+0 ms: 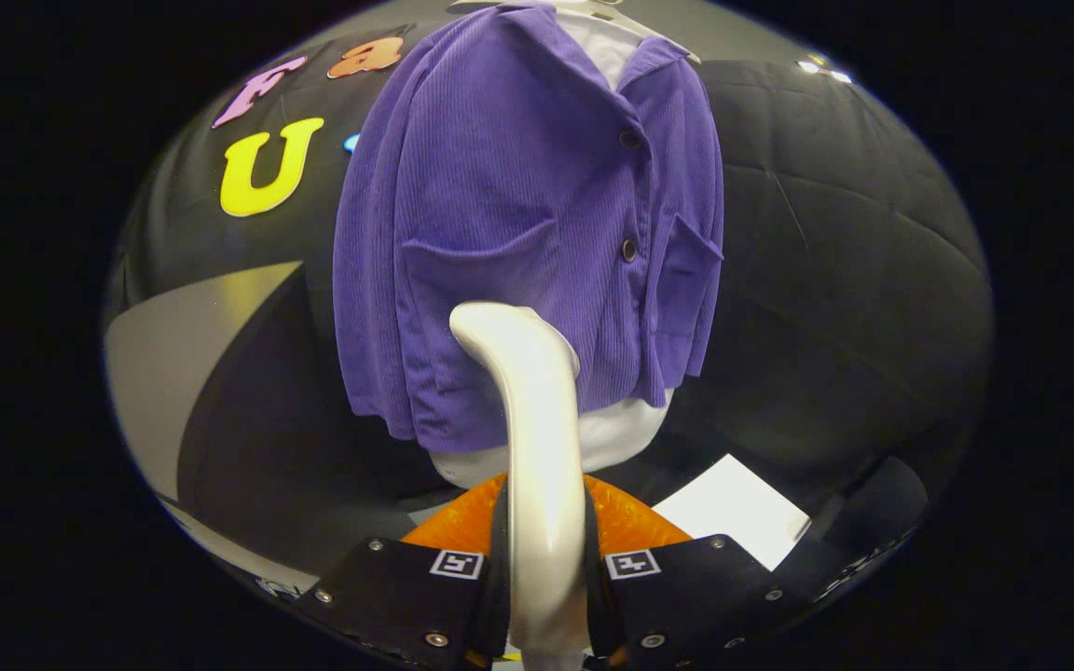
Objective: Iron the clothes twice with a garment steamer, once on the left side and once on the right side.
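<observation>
Between the gripper's [544, 568] two fingers, which pinch it from both sides, a cream garment steamer [530, 391] rises and curves forward, its head against the lower front of a purple ribbed shirt [518, 205]. Buttoned, with two chest pockets, the shirt hangs over a white undershirt [612, 433] before quilted black cloth [835, 233]. Below lie an orange textured base [635, 522] and a white sheet [733, 508] on the dark surface [295, 466].

A dark surface [649, 466] lay under the hanging clothes. One white sheet of paper [733, 508] lay flat on it, just ahead of the fingers and off to their right. The gripper [544, 564] had both fingers pressed against the steamer [537, 410] handle between them.
</observation>
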`<state>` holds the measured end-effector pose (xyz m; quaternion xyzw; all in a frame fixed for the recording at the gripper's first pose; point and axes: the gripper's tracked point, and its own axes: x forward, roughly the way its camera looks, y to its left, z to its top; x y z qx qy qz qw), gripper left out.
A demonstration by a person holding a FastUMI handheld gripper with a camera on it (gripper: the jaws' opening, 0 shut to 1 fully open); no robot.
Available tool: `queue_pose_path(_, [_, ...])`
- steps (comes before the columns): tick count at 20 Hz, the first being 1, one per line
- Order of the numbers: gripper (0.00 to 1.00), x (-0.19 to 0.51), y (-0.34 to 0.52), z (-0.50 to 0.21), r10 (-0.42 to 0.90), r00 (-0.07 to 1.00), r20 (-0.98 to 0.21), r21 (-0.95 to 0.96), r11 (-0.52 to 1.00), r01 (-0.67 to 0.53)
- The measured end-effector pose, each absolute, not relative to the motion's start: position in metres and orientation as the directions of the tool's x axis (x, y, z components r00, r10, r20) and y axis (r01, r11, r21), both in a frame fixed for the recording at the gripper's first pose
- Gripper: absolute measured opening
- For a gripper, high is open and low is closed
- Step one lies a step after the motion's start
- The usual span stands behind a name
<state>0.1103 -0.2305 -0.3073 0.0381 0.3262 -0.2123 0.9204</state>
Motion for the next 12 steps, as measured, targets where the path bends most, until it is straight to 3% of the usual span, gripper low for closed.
queue_pose_path(4, [0.33, 0.089, -0.223, -0.317, -0.338, 0.676, -0.655, -0.056, 0.914, 0.403])
queue_pose_path(12, [0.33, 0.019, -0.251, -0.235, -0.284, 0.78, -0.557, 0.014, 0.937, 0.35])
